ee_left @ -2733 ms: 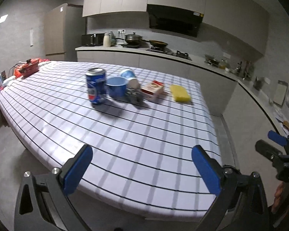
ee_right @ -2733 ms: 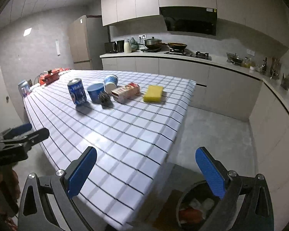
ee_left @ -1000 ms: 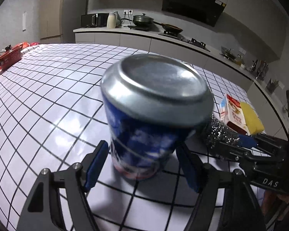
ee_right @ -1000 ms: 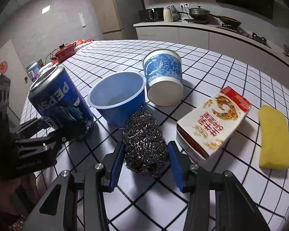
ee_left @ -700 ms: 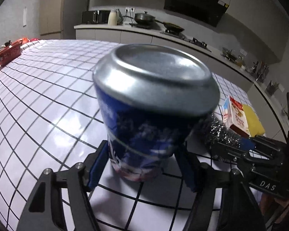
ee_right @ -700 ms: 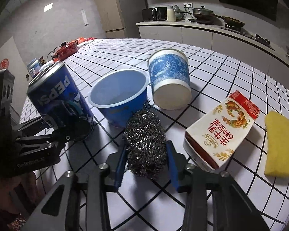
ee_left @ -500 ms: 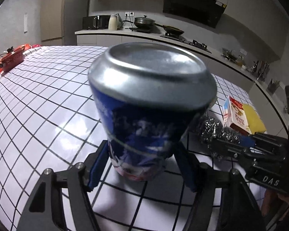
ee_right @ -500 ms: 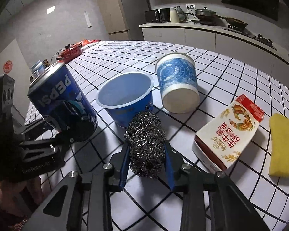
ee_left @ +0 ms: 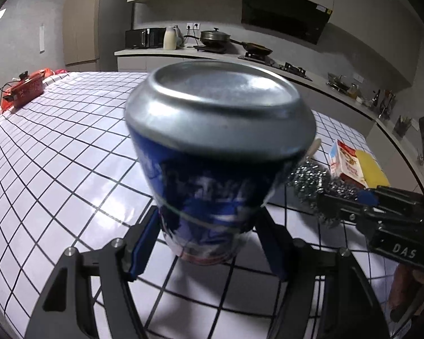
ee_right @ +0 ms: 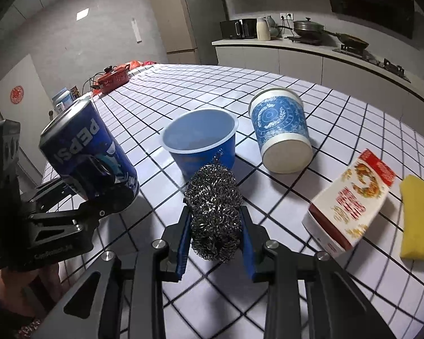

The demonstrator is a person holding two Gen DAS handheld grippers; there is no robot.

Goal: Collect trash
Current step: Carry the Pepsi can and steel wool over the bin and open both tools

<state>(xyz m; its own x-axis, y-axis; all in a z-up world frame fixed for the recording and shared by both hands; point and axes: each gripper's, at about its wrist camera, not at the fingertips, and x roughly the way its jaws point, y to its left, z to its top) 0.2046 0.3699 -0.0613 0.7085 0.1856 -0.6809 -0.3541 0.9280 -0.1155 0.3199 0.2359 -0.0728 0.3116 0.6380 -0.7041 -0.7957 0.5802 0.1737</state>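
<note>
The left claw (ee_left: 209, 243) clamps a blue Pepsi can (ee_left: 212, 158) low on its body, the can tilted and its base apparently clear of the checked counter (ee_left: 65, 152). The right claw (ee_right: 215, 234) is closed on a steel-wool scrubber (ee_right: 214, 212), pinched between both blue pads — just in front of an upright blue cup (ee_right: 202, 141). A patterned paper cup (ee_right: 281, 132) lies on its side beside it; a carton (ee_right: 350, 203) and yellow sponge (ee_right: 418, 217) sit to the right, near the counter's edge. The near counter — ahead of both claws — is open cloth.
</note>
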